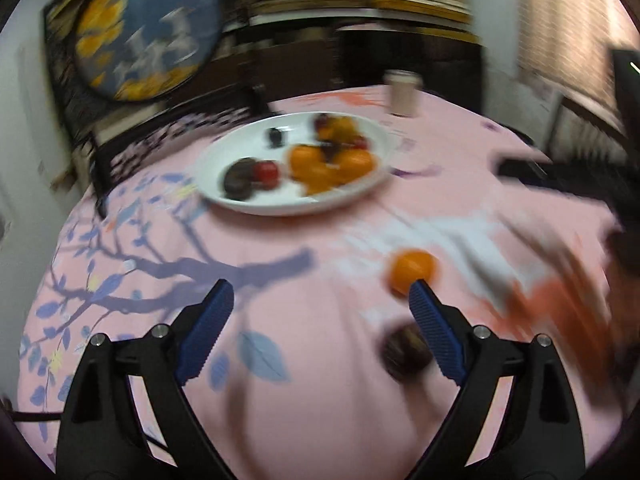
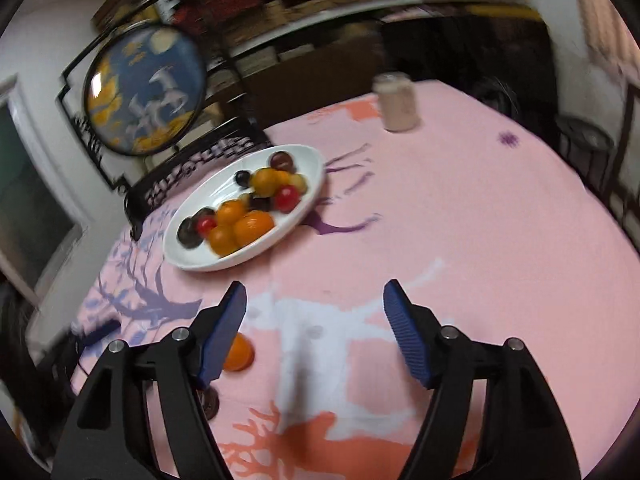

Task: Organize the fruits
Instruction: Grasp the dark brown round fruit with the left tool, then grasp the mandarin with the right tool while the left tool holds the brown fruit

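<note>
A white oval plate (image 1: 244, 200) (image 2: 188, 258) holds several oranges, red fruits and dark plums on the pink tablecloth. A loose orange (image 1: 412, 270) lies on the cloth just beyond my left gripper's right fingertip (image 1: 420, 292). A dark plum (image 1: 404, 354) lies beside that finger, nearer the camera. My left gripper (image 1: 320, 294) is open and empty. In the right wrist view the loose orange (image 2: 240, 354) and the plum (image 2: 210, 402) sit behind the left finger. My right gripper (image 2: 314, 294) is open and empty above bare cloth.
A pale can (image 1: 402, 94) (image 2: 396, 102) stands at the table's far edge. A round blue and gold panel on a dark stand (image 1: 148, 32) (image 2: 144, 88) and bookshelves are behind the table. A dark object (image 1: 560, 174) lies at the right.
</note>
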`<state>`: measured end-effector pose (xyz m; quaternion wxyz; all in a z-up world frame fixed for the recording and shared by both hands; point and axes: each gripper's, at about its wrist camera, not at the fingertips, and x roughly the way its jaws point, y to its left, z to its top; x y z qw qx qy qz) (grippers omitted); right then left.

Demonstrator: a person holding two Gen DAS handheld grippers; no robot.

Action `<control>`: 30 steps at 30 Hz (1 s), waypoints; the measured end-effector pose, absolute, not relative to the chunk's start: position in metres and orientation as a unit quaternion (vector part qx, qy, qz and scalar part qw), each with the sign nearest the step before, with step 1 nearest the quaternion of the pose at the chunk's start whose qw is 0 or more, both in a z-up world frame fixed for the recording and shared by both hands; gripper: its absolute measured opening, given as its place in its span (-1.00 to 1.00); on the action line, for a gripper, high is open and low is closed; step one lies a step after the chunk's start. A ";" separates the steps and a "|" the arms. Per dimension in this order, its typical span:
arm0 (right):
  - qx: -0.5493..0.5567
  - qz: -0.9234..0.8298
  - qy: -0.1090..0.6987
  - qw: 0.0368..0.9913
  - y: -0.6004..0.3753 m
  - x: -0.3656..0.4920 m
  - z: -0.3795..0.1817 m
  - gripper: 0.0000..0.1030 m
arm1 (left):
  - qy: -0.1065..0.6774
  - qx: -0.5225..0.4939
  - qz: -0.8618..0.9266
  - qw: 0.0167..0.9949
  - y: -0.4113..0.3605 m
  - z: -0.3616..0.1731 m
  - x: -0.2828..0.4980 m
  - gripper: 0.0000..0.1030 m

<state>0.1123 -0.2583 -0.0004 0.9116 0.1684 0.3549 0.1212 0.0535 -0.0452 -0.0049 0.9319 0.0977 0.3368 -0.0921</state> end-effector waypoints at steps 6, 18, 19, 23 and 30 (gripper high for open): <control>0.213 0.119 0.359 0.901 -0.273 0.112 -0.005 0.39 | 0.344 0.133 -0.132 0.920 -0.069 -0.019 0.044 0.62; 0.185 0.124 0.369 0.902 -0.260 0.114 -0.006 0.39 | 0.397 0.159 -0.164 0.889 -0.089 -0.042 0.054 0.01; 0.182 0.124 0.370 0.903 -0.260 0.114 -0.006 0.39 | 0.399 0.155 -0.164 0.888 -0.087 -0.042 0.055 0.00; 0.176 0.124 0.376 0.901 -0.257 0.115 -0.010 0.39 | 0.397 0.134 -0.112 0.901 -0.064 -0.035 0.058 -0.20; 0.109 0.156 0.398 0.897 -0.220 0.112 -0.021 0.39 | 0.410 0.038 -0.001 0.911 0.007 -0.029 0.087 -0.20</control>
